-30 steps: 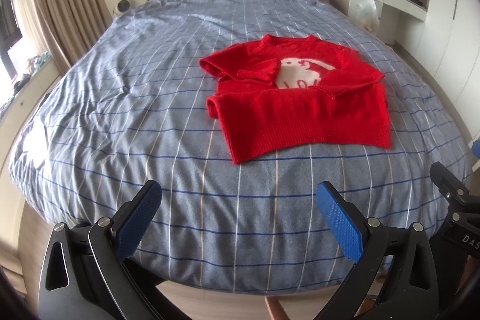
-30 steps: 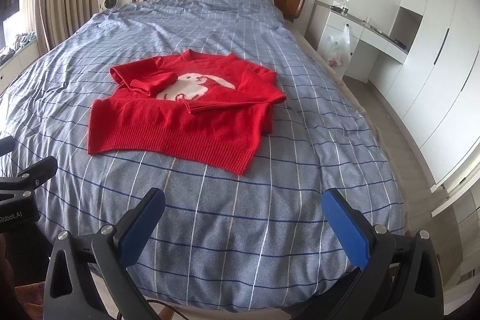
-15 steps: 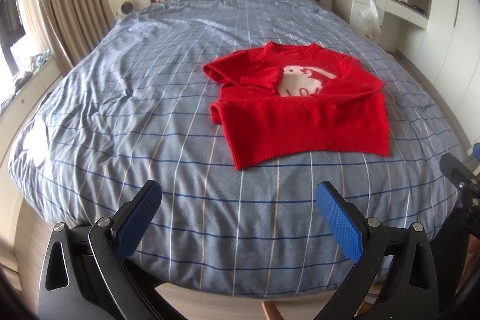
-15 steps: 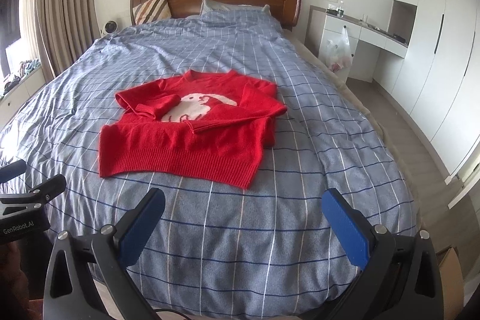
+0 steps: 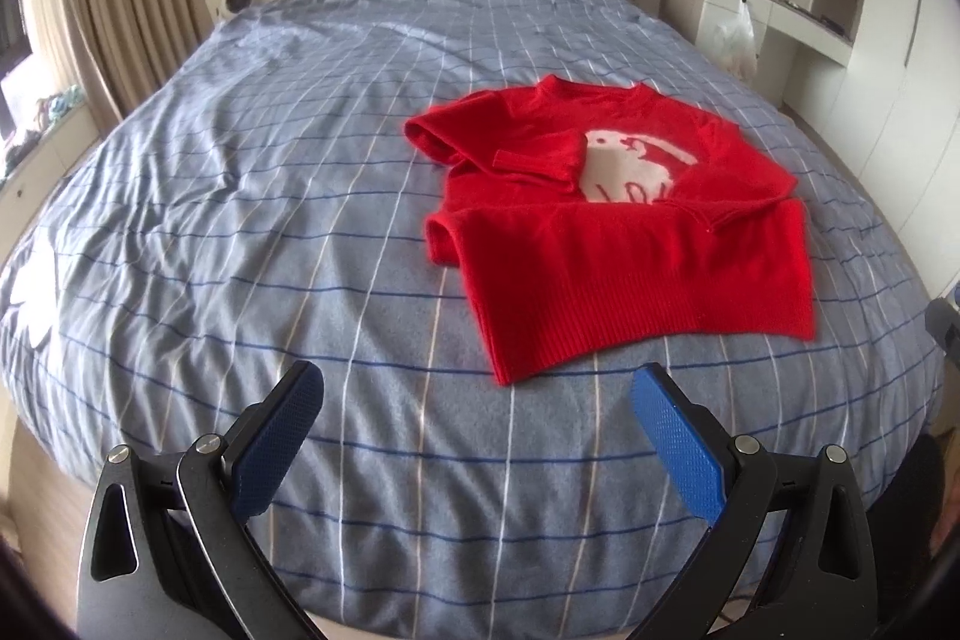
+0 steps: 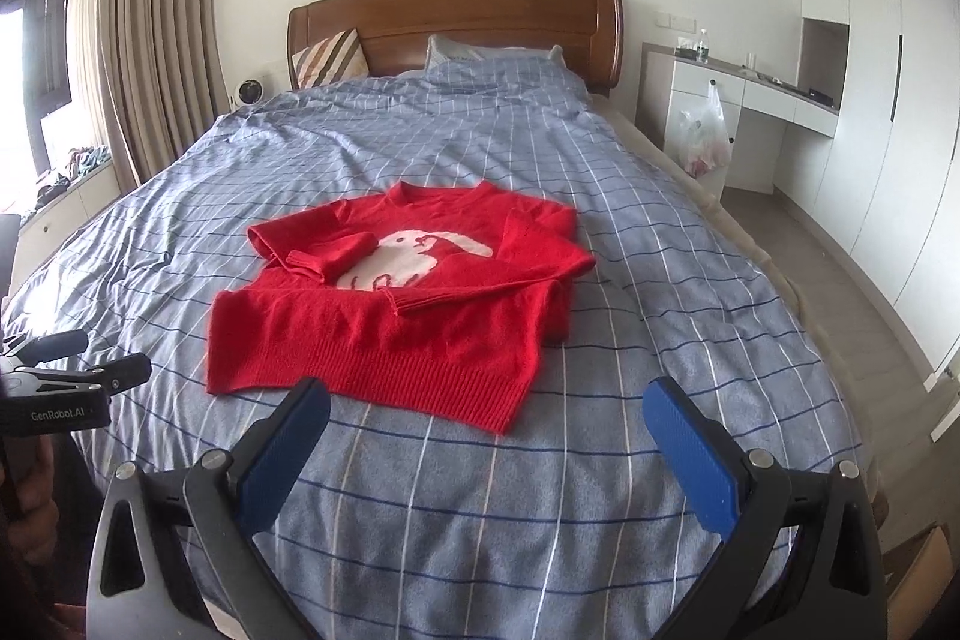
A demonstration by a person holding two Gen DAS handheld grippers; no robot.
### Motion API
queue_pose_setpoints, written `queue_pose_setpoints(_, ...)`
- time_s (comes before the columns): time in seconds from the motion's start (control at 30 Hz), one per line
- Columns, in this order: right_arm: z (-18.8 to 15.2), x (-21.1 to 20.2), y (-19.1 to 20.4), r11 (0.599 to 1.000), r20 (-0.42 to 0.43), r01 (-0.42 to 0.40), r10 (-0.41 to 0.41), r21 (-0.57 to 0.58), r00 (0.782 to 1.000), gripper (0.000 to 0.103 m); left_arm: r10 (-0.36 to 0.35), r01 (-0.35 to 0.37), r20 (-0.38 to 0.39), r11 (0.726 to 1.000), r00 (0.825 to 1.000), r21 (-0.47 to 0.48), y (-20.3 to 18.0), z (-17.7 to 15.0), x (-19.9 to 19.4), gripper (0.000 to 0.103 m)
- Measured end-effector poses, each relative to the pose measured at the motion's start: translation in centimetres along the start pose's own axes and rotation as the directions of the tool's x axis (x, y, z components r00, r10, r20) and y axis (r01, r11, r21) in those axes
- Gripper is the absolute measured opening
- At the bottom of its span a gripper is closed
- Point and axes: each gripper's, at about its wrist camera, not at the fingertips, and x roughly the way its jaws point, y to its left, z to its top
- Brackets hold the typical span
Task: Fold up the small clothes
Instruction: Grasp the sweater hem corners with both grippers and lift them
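Observation:
A small red sweater (image 5: pixel 606 244) with a white rabbit on the chest lies flat on the blue checked bed cover (image 5: pixel 270 196), both sleeves folded in across the front. It also shows in the right wrist view (image 6: pixel 390 322). My left gripper (image 5: pixel 474 412) is open and empty, held above the foot of the bed, short of the sweater's hem. My right gripper (image 6: pixel 486 424) is open and empty, just short of the hem. The left gripper's body (image 6: pixel 54 394) shows at the left edge of the right wrist view.
A wooden headboard (image 6: pixel 456 22) with pillows stands at the far end. Beige curtains (image 6: pixel 150 40) hang on the left. A white desk (image 6: pixel 756 112) with a plastic bag and white wardrobes stand on the right. Floor runs along the bed's right side.
Both grippers have drawn back and tilted up a little, so the room's far end shows more. The sweater has not moved. Both grippers stay open.

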Motion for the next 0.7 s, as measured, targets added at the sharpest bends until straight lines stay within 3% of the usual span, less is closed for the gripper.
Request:
queue_pose_setpoints(0.13, -0.9, 7.3, -3.1, 0.995, -0.119, -0.069, 0.076, 0.066, 0.990, 0.102, -0.076, 0.072, -0.100, 0.996, 0.992, -0.049, 1.6, 0.8, 6.6, 0.101)
queue_pose_setpoints(0.2, -1.4, 10.6, -4.2, 0.980, -0.198, -0.133, 0.162, 0.148, 0.967, 0.095, -0.119, 0.109, -0.131, 0.991, 0.984, -0.084, 2.0, 0.8, 8.8, 0.098)
queue_pose_setpoints(0.27, -2.1, 13.2, -4.9, 0.955, -0.254, -0.190, 0.246, 0.226, 0.936, 0.081, -0.164, 0.148, -0.153, 0.983, 0.975, -0.112, 1.9, 0.8, 10.2, 0.085)
queue_pose_setpoints(0.3, -2.3, 14.3, -4.9, 0.942, -0.269, -0.212, 0.281, 0.258, 0.921, 0.076, -0.171, 0.155, -0.154, 0.981, 0.973, -0.113, 1.6, 0.8, 10.5, 0.074)
queue_pose_setpoints(0.37, -2.8, 15.6, -4.8, 0.924, -0.280, -0.256, 0.335, 0.283, 0.900, 0.046, -0.171, 0.158, -0.149, 0.982, 0.974, -0.099, 1.2, 1.0, 10.7, 0.032)
queue_pose_setpoints(0.4, -2.9, 16.0, -4.8, 0.921, -0.293, -0.259, 0.344, 0.291, 0.892, 0.031, -0.199, 0.182, -0.167, 0.977, 0.966, -0.108, 1.2, 1.1, 10.8, 0.005)
queue_pose_setpoints(0.43, -2.9, 15.8, -4.9, 0.914, -0.299, -0.265, 0.357, 0.306, 0.885, 0.004, -0.231, 0.207, -0.183, 0.969, 0.956, -0.138, 1.6, 1.2, 10.5, 0.002)
queue_pose_setpoints(0.57, -1.8, 11.1, -5.9, 0.899, -0.267, -0.314, 0.397, 0.304, 0.878, 0.004, -0.275, 0.261, -0.141, 0.959, 0.951, -0.110, 3.4, 0.8, 5.8, 0.002)
queue_pose_setpoints(0.7, -2.2, 6.2, -6.6, 0.881, -0.309, -0.351, 0.446, 0.318, 0.840, 0.004, -0.303, 0.300, -0.169, 0.953, 0.938, -0.046, 4.6, -1.9, 1.4, 0.002)
